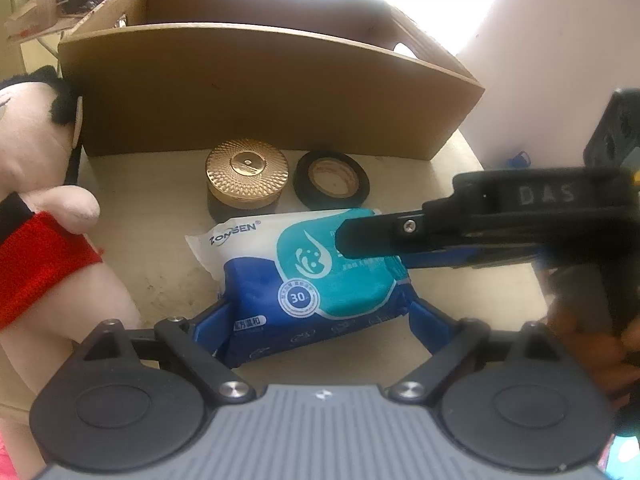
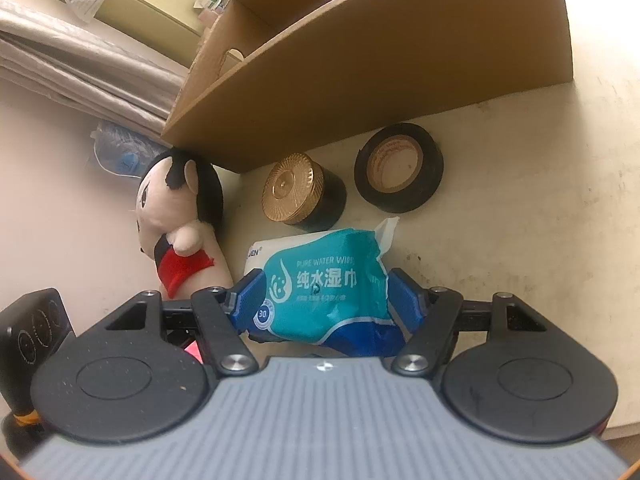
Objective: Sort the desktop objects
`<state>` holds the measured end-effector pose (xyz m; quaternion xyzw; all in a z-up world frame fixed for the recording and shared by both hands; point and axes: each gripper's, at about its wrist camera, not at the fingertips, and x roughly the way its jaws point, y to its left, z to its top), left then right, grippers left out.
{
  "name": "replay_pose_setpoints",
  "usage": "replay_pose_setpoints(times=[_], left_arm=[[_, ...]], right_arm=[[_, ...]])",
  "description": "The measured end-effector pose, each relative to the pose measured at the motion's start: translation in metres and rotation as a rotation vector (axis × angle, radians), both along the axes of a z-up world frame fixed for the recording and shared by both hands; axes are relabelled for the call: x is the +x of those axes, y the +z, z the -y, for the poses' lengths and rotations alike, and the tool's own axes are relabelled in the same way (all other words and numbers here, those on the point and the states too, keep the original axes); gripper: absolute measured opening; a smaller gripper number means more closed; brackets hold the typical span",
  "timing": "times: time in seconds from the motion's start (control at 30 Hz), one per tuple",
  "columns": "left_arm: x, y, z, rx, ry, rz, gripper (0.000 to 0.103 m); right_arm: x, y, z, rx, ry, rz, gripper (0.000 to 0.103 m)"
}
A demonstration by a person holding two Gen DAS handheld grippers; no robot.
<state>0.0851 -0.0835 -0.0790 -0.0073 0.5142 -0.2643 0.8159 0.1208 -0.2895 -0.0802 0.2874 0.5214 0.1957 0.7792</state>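
Observation:
A blue and teal wet-wipes pack (image 1: 304,276) lies on the beige desk. My left gripper (image 1: 316,320) has its blue fingers on both sides of the pack's near end, pressed against it. My right gripper (image 2: 326,300) is shut on the same pack (image 2: 324,288) from the right side, crumpling it; it shows in the left wrist view (image 1: 360,240) reaching in over the pack. A gold-lidded jar (image 1: 246,178) and a black tape roll (image 1: 331,184) sit behind the pack, before an open cardboard box (image 1: 256,92).
A plush doll with black hair and red shorts (image 1: 36,216) lies at the desk's left edge, also in the right wrist view (image 2: 176,220). The box (image 2: 360,60) stands at the back. A black device (image 2: 28,332) is at the lower left.

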Motion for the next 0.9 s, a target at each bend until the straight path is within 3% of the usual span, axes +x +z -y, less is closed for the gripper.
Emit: replay_pose_setpoints(times=[0.9], left_arm=[[-0.013, 0.000, 0.017, -0.022, -0.075, -0.013, 0.094]], right_arm=[[-0.022, 0.011, 0.013, -0.040, -0.028, 0.008, 0.067]])
